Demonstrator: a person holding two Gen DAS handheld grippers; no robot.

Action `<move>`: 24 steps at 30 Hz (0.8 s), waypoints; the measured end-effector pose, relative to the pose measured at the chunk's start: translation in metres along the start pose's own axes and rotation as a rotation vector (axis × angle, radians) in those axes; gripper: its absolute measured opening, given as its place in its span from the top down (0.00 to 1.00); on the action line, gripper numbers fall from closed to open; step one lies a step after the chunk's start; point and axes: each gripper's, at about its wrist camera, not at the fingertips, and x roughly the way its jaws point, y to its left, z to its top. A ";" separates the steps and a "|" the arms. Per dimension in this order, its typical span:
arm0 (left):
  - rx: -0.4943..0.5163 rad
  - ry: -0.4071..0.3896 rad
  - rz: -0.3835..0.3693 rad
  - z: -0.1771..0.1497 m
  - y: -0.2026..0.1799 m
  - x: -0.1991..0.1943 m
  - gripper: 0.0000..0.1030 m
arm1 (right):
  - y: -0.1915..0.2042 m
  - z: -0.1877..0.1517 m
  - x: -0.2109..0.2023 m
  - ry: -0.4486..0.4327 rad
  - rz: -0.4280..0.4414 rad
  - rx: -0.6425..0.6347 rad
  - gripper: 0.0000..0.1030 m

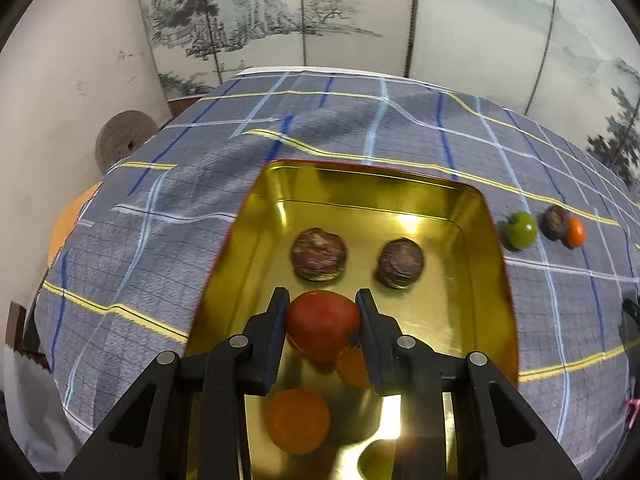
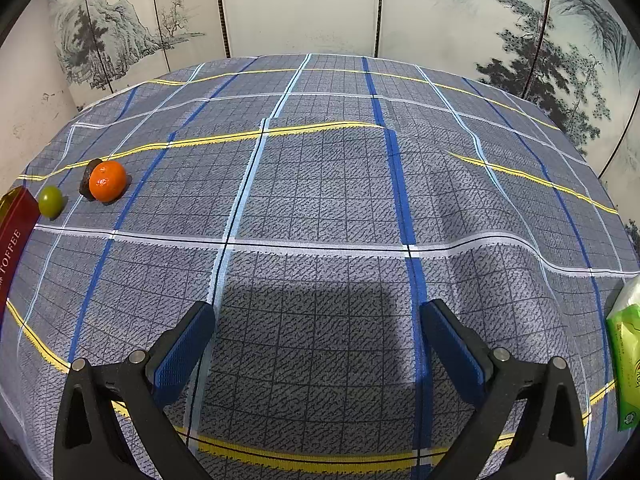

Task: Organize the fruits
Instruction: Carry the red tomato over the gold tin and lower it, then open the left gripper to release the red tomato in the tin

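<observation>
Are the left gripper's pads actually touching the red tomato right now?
Touching. The left wrist view shows both pads of the left gripper pressed against the sides of the red tomato above the gold tin.

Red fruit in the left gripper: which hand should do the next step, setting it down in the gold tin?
Left. The left gripper is shut on the red fruit right above the gold tin, near two brown fruits. The right gripper is open and empty over the cloth.
</observation>
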 end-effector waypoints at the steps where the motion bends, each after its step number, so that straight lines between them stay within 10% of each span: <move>1: -0.006 0.002 0.004 0.001 0.002 0.001 0.66 | 0.000 0.000 0.000 0.000 0.000 0.000 0.00; 24: -0.034 0.014 0.064 -0.001 0.013 0.010 0.65 | 0.001 0.000 0.000 0.000 0.000 0.000 0.00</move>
